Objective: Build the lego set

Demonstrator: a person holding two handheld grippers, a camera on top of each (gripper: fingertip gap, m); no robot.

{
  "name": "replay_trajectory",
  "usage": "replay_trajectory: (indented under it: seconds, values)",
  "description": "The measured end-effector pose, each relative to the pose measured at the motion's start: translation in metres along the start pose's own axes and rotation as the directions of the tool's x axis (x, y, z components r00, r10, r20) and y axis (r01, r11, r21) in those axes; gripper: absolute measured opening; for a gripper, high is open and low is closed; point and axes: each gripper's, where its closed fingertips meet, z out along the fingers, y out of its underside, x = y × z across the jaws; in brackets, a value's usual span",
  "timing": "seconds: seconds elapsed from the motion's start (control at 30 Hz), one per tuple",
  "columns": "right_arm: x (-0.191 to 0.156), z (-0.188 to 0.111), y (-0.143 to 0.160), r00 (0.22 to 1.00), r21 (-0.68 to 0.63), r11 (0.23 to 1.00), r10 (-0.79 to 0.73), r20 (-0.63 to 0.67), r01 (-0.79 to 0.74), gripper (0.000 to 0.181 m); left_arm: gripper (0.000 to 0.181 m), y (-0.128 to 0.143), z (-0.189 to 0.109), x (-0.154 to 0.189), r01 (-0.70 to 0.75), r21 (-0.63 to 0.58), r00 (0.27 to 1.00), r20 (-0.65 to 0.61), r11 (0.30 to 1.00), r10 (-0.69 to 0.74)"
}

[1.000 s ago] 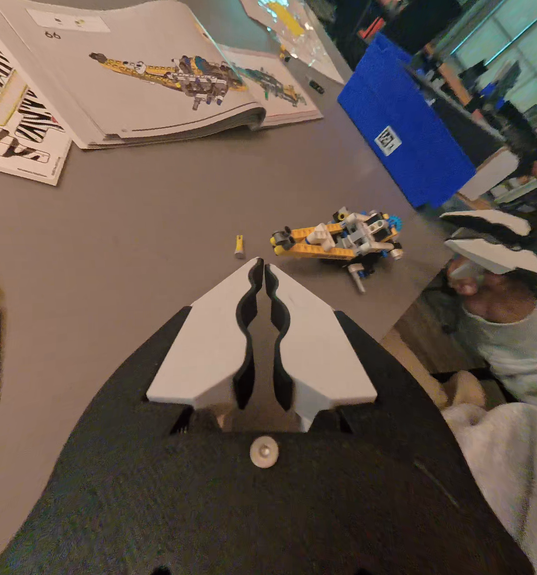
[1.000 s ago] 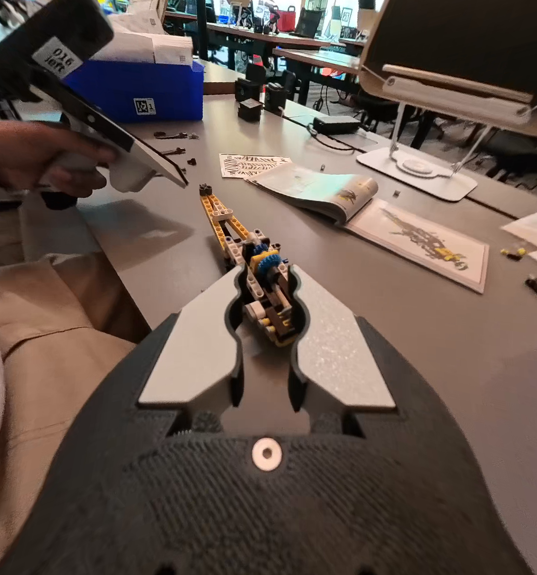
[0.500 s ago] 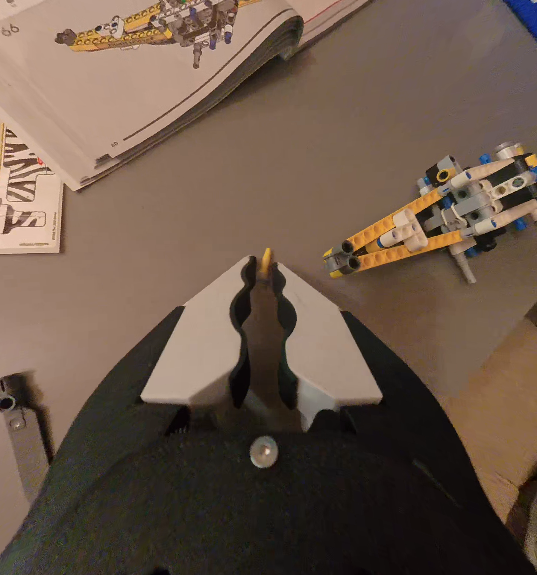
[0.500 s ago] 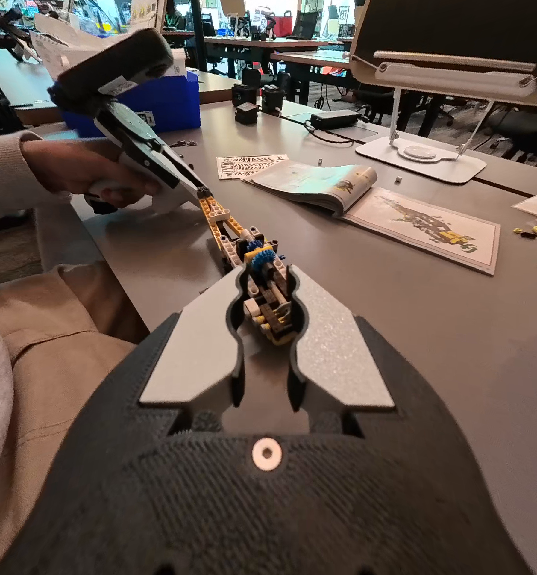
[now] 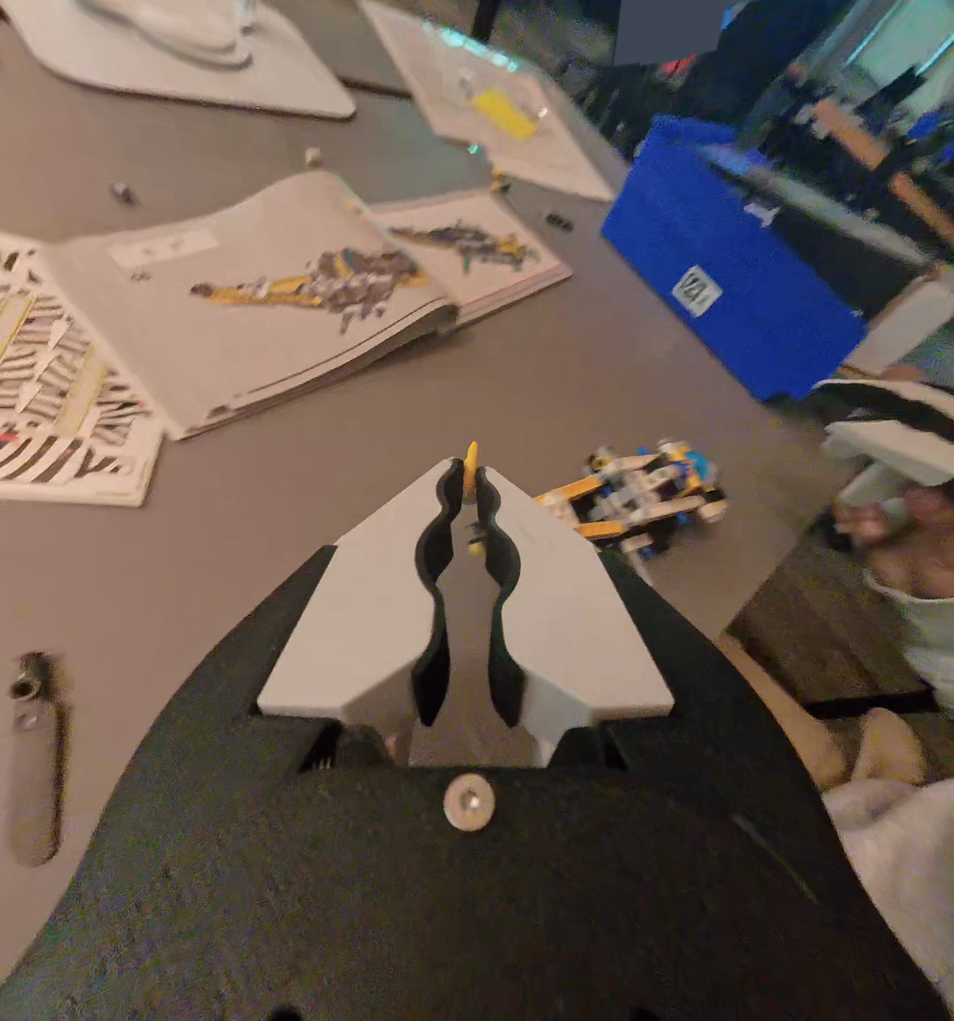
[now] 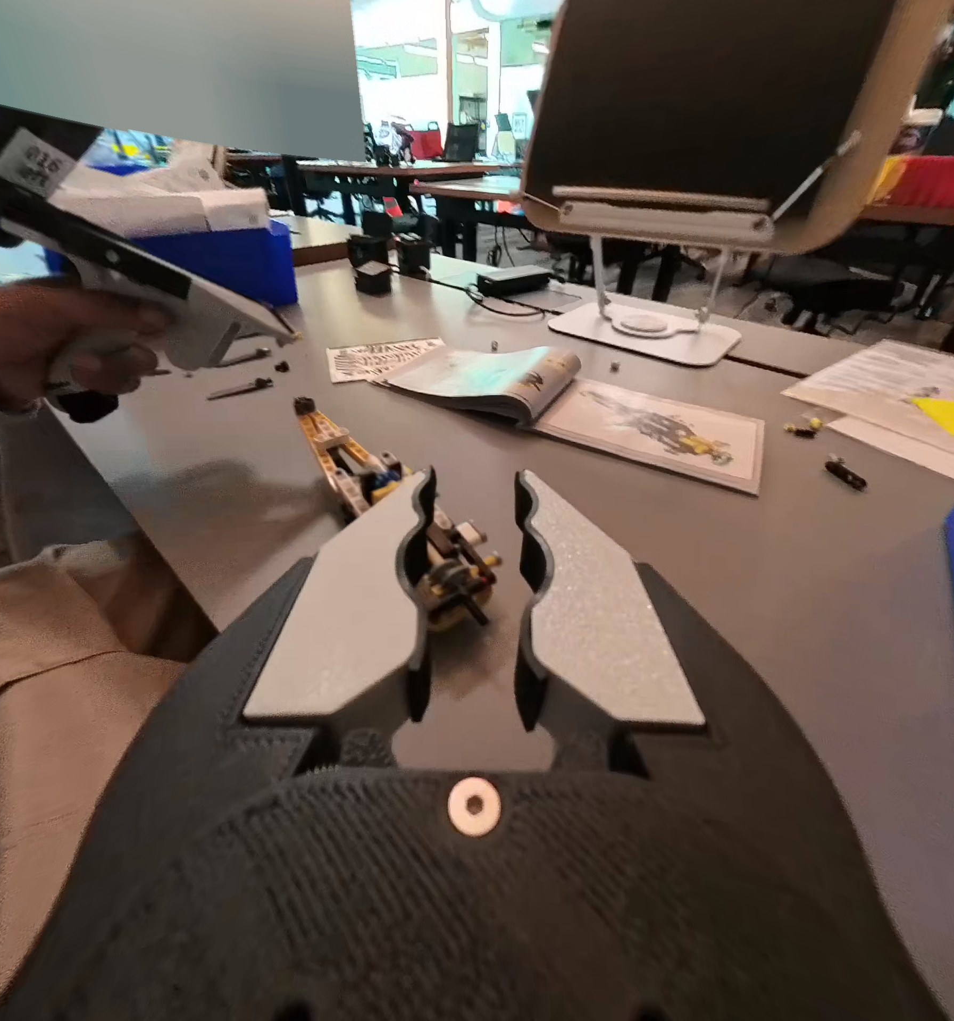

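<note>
The yellow, grey and black lego model (image 5: 635, 497) lies on the grey table (image 5: 298, 552) to the right of my left gripper (image 5: 469, 469). That gripper is shut on a small yellow pin (image 5: 471, 456), which sticks out past its tips and is held above the table. In the right wrist view my right gripper (image 6: 475, 478) is open. The model (image 6: 447, 563) lies on the table below it, its rear end between the fingers and near the left one. The left gripper (image 6: 276, 331) shows at upper left, held by a hand.
An open instruction booklet (image 5: 276, 309) and a sticker sheet (image 5: 38, 398) lie at the far left. A blue bin (image 5: 740, 287) stands at the far right. Loose dark pins (image 6: 240, 389), a stand's base (image 6: 646, 326) and papers (image 6: 906, 398) lie on the table. The table edge runs along my lap. Some 25 cm of space lies between my two pairs of fingers.
My left gripper shut on the yellow pin and lifted it off the table. My right gripper opened and let go of the model, which now rests on the table.
</note>
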Motion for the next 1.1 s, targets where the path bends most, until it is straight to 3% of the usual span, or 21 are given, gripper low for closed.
replay_trajectory:
  seconds: [0.03, 0.13, 0.2, 0.27, 0.37, 0.5, 0.7, 0.8, 1.1]
  values:
    - [-0.008, 0.002, -0.005, 1.000, 0.016, 1.000, -0.018, 0.011, 0.018, 0.028, 0.002, -0.010, -0.005, 0.024, -0.009, 0.049, 0.999, -0.048, 0.999, 0.011]
    - [-0.043, 0.009, -0.020, 0.990, 0.066, 0.989, -0.138, 0.042, 0.135, 0.029, 0.002, -0.022, -0.008, 0.100, 0.109, 0.143, 0.954, -0.292, 0.984, -0.063]
    - [-0.067, 0.012, -0.028, 0.970, 0.091, 0.968, -0.240, 0.037, 0.235, 0.029, 0.002, -0.022, -0.007, 0.138, 0.304, 0.111, 0.834, -0.511, 0.946, -0.208]
    - [-0.084, 0.011, -0.037, 0.947, 0.122, 0.941, -0.320, 0.013, 0.316, 0.029, 0.002, -0.019, -0.003, 0.154, 0.497, 0.011, 0.669, -0.641, 0.868, -0.375]
    - [-0.097, 0.005, -0.048, 0.907, 0.157, 0.894, -0.420, -0.036, 0.420, 0.028, 0.002, -0.013, 0.003, 0.160, 0.663, -0.112, 0.475, -0.701, 0.740, -0.532]
    - [-0.100, 0.004, -0.048, 0.833, 0.120, 0.825, -0.542, -0.109, 0.552, 0.023, 0.002, -0.011, 0.005, 0.176, 0.726, -0.194, 0.348, -0.724, 0.660, -0.595]
    - [-0.094, 0.003, -0.050, 0.819, 0.099, 0.817, -0.549, -0.165, 0.568, 0.020, 0.002, -0.009, 0.006, 0.197, 0.728, -0.174, 0.351, -0.736, 0.663, -0.579]
    - [-0.092, 0.003, -0.050, 0.841, 0.101, 0.839, -0.518, -0.157, 0.535, 0.018, 0.003, -0.003, 0.007, 0.201, 0.720, -0.152, 0.384, -0.725, 0.677, -0.572]
    - [-0.093, -0.006, -0.039, 0.864, 0.071, 0.863, -0.491, -0.109, 0.499, 0.010, 0.003, 0.012, 0.008, 0.206, 0.716, -0.176, 0.389, -0.702, 0.675, -0.596]
